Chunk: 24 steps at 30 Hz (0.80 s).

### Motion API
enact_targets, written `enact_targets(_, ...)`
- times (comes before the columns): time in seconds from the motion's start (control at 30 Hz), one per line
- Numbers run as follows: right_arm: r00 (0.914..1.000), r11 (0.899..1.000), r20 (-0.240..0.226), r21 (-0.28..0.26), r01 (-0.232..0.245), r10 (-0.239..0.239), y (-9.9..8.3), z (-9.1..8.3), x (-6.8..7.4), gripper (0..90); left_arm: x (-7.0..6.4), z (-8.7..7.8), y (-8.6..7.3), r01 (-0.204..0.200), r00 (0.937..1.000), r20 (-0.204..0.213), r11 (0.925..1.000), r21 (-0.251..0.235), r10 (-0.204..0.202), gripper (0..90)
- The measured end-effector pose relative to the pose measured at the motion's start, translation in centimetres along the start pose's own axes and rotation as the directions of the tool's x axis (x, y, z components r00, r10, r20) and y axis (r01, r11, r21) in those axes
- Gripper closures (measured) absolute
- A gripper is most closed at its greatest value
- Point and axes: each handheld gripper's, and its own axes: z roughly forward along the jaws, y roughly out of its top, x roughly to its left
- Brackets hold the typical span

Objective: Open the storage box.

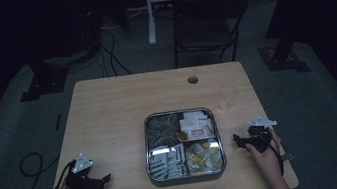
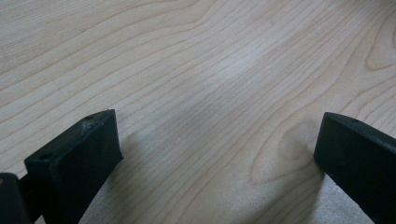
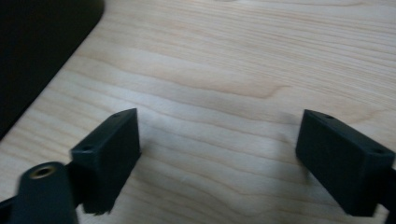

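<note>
Pale wooden desk (image 1: 108, 113): I rest my left gripper (image 1: 104, 178) and right gripper (image 1: 237, 139) released, empty, flanking the square metal compartment tray (image 1: 188, 176) of sachets at centre.

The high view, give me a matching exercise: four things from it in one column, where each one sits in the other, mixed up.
Things:
1. metal tray
2. left gripper
3. right gripper
4. round hole

Places:
A. near the table's far edge
B. beside the tray, near the table's right edge
C. middle of the table, holding packets in four compartments
D. at the table's near left corner

Pairs: 1-C, 2-D, 3-B, 4-A
</note>
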Motion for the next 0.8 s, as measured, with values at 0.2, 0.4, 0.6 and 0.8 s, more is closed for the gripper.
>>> enact_targets(0.2,0.9998,1.000,-0.016,0.004,0.014,-0.014,0.01,0.01,0.07,12.7,0.00,0.00,0.00,-0.001,1.0000,0.000,1.0000,0.000,0.001,1.1)
enact_targets(0.4,0.9999,1.000,-0.012,0.004,0.010,-0.010,0.01,0.01,0.05,12.7,-0.03,-0.01,-0.01,0.000,1.0000,0.000,1.0000,-0.001,0.000,1.3)
enact_targets(0.6,0.9999,1.000,-0.012,0.004,0.010,-0.010,0.01,0.01,0.05,12.7,-0.01,-0.04,-0.01,0.003,1.0000,-0.003,1.0000,-0.004,-0.003,1.9)
enact_targets(0.8,0.9999,1.000,-0.012,0.004,0.010,-0.010,0.02,0.01,0.05,12.7,-0.03,0.19,0.24,0.007,0.9999,-0.008,1.0000,-0.006,-0.007,2.3)
